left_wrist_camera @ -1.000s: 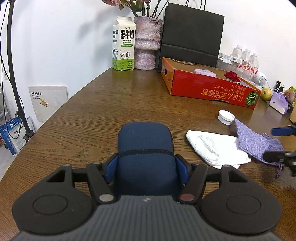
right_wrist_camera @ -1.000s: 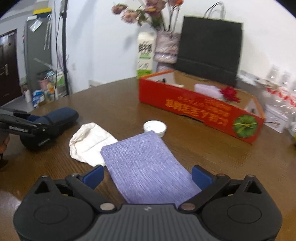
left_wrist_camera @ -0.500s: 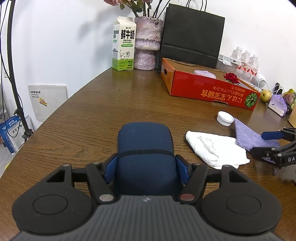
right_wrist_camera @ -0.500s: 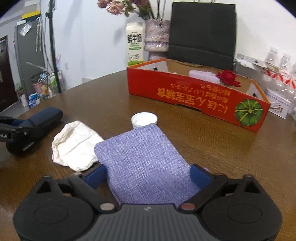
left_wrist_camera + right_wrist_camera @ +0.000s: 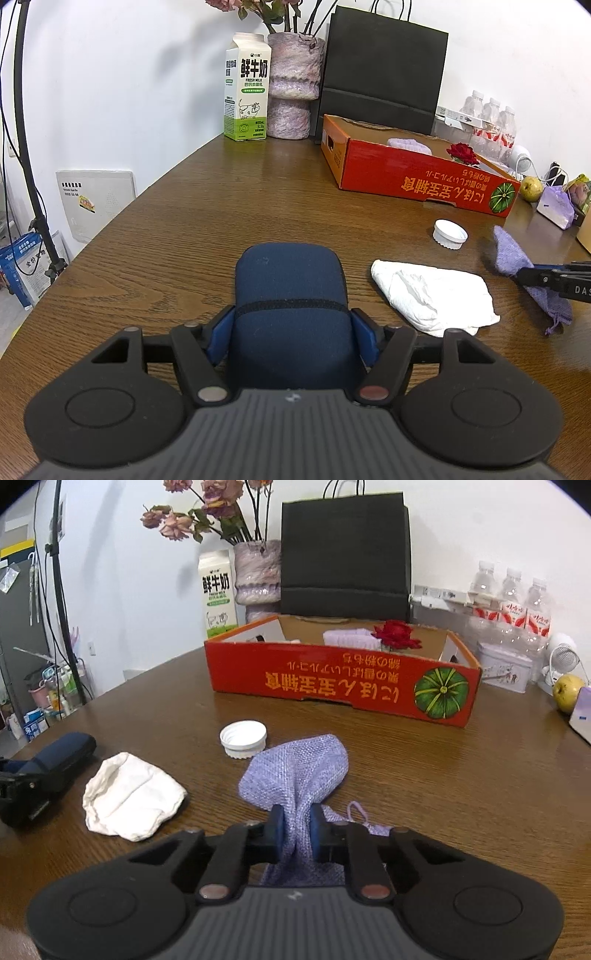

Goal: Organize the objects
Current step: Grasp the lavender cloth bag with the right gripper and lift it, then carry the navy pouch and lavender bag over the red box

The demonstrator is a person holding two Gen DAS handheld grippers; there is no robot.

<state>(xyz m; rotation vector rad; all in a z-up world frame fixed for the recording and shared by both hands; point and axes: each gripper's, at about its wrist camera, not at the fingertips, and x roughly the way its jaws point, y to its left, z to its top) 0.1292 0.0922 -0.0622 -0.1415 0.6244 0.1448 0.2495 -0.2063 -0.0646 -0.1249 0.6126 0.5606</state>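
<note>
My left gripper [image 5: 291, 334] is shut on a dark blue soft case [image 5: 290, 280], its blue pads pressed on the case's two sides; the case rests on the wooden table. My right gripper [image 5: 297, 830] is shut on a purple woven pouch [image 5: 299, 764], which bunches up between the pads with its far end puffed out. In the left wrist view that pouch [image 5: 511, 253] and the right gripper [image 5: 532, 273] sit at the right edge. A crumpled white cloth bag [image 5: 129, 797] lies between the two grippers. A white lid [image 5: 243, 738] sits just beyond the pouch.
A shallow red cardboard box [image 5: 332, 686] stands behind, holding a red rose [image 5: 395, 633] and a pale purple item. Against the wall are a milk carton [image 5: 245, 86], a vase [image 5: 293, 85], a black paper bag [image 5: 380, 70] and water bottles [image 5: 511, 590]. The table edge curves at left.
The right gripper's jaws have closed from wide open onto the purple pouch, gathering the flat cloth into a bunch. The left gripper and the blue case have not moved.
</note>
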